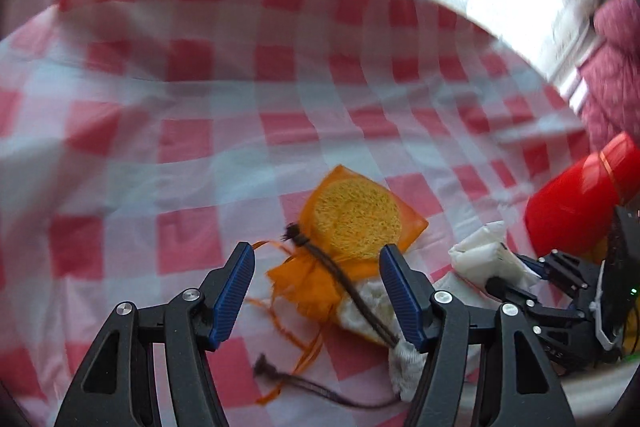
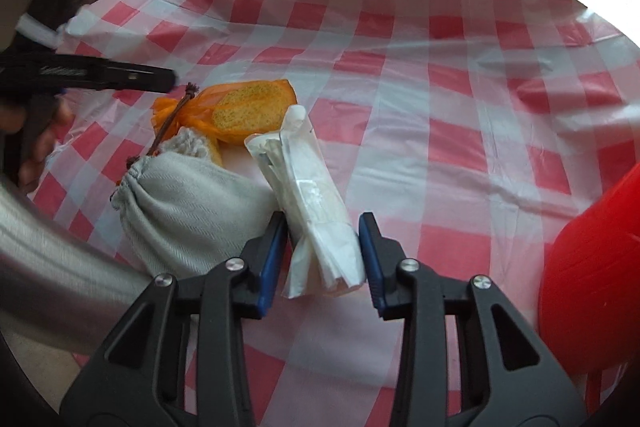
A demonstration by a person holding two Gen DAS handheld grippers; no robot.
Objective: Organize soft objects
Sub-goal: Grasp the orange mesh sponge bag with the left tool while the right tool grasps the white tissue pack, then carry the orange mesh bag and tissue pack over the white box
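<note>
My left gripper point(image 1: 317, 255) is open just above an orange mesh bag point(image 1: 352, 219) with a round yellow sponge inside, which lies on the red-and-white checked cloth between and ahead of the fingertips. Its dark drawstring runs back under the right finger toward a pale grey drawstring pouch point(image 1: 408, 363). In the right wrist view the pouch point(image 2: 188, 211) lies left of my right gripper point(image 2: 323, 225), with the orange bag point(image 2: 244, 107) behind it. That gripper is shut on a white plastic-wrapped packet point(image 2: 316, 187), pads pressing both its sides. The left gripper point(image 2: 168, 81) shows side-on at the left.
A red bottle point(image 1: 580, 195) stands at the right, also large in the right wrist view as the red bottle point(image 2: 592, 287). A brushed-metal cylinder point(image 2: 48, 267) fills the lower left. A hand point(image 2: 40, 135) holds the left gripper. Checked cloth point(image 2: 440, 87) stretches toward the window.
</note>
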